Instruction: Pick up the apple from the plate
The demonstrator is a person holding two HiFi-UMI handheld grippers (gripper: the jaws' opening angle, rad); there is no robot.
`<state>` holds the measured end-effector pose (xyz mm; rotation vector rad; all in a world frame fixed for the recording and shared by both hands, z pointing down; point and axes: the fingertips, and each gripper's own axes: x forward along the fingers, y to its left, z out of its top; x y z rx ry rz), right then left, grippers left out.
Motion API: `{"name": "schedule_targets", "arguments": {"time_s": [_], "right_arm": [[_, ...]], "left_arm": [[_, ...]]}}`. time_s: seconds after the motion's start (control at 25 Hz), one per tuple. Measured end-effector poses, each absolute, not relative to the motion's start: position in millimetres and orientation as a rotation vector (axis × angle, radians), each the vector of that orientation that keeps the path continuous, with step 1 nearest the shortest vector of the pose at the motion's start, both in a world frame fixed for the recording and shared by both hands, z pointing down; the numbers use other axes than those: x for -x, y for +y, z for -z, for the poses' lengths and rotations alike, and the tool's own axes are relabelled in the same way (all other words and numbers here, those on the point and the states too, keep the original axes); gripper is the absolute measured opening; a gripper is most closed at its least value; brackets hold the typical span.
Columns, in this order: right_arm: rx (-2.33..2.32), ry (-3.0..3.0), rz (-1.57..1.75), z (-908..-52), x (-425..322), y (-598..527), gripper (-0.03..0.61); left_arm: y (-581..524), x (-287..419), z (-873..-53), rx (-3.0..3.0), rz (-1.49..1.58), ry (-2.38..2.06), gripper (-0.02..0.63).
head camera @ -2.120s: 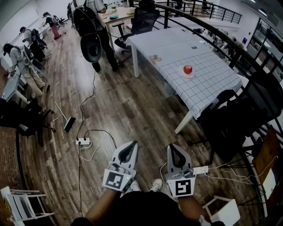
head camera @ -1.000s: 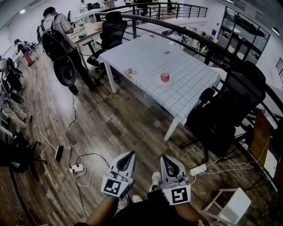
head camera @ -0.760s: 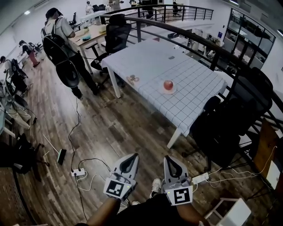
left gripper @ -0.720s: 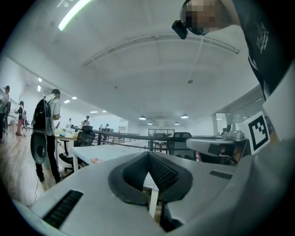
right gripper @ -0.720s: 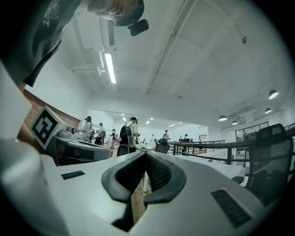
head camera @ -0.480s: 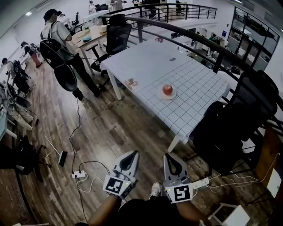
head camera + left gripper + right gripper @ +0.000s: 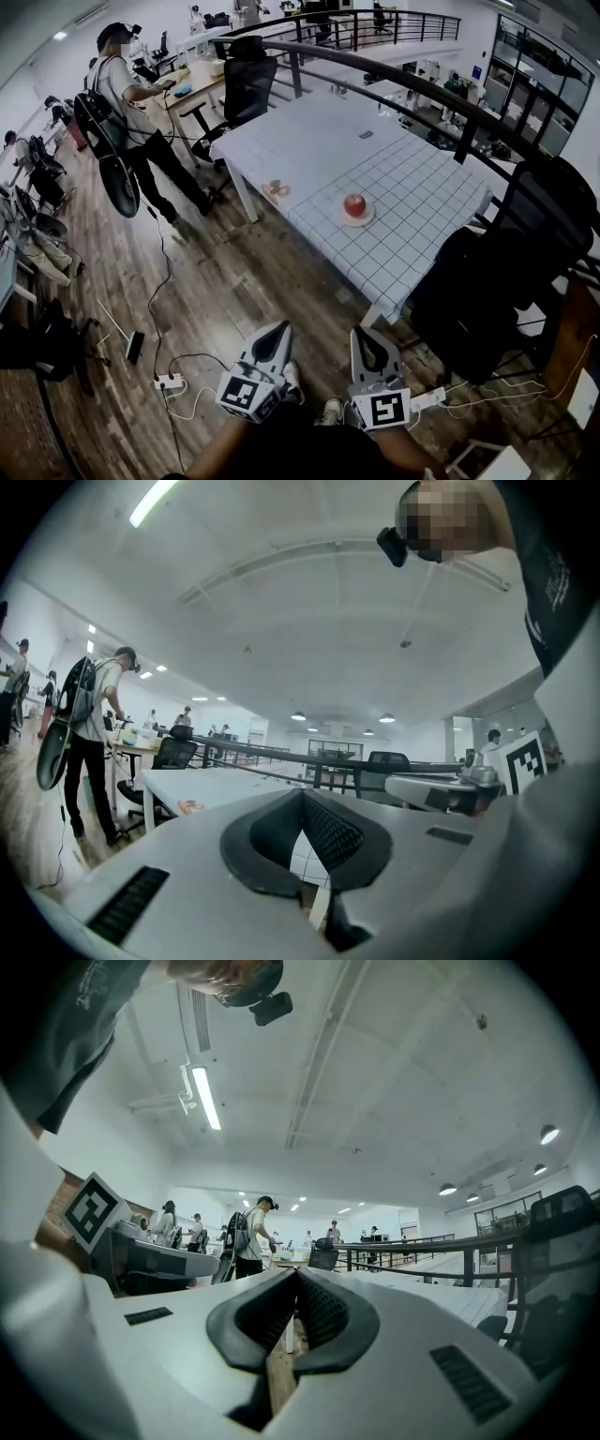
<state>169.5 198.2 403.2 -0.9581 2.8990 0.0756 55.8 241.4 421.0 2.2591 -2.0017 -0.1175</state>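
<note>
Both grippers clenched and empty; apple far ahead on the desk.
The apple [image 7: 353, 203] sits on its plate [image 7: 357, 220] on the desk [image 7: 422, 187], well apart from the left gripper [image 7: 280, 326] and right gripper [image 7: 360, 331], whose fingers are pressed together on nothing. My guess at the risks: arriving with the fingers unopened would nudge the apple off the plate, and the chair [image 7: 487, 281] at the desk corner or the power strip [image 7: 171, 382] underfoot could trip up the approach.

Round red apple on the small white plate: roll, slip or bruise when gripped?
The round red apple probably rolls if nudged off-centre, since it seems to sit loose on the small white plate. Its skin looks smooth, so a grip may slip unless it closes across the middle. The plate could slide on the checked tablecloth.
</note>
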Motion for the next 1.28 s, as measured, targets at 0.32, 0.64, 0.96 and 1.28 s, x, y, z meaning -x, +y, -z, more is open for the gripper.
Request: {"name": "schedule_targets", "arguments": {"time_s": [0.32, 0.64, 0.96, 1.28], "right_arm": [[1.057, 2.939, -0.122, -415, -126, 149, 0.023], [1.246, 2.880, -0.147, -417, -72, 88, 0.023], [1.321, 2.887, -0.164, -425, -27, 58, 0.025], [1.382, 2.881, -0.152, -433, -10, 41, 0.023]], "left_arm": [[174, -5, -440, -2.301, 0.106, -1.907, 0.018], [110, 50, -438, -2.439, 0.061, -1.826, 0.018], [71, 90, -443, -2.521, 0.112, -1.696, 0.017], [48, 100, -444, -2.540, 0.134, -1.645, 0.018]]}}
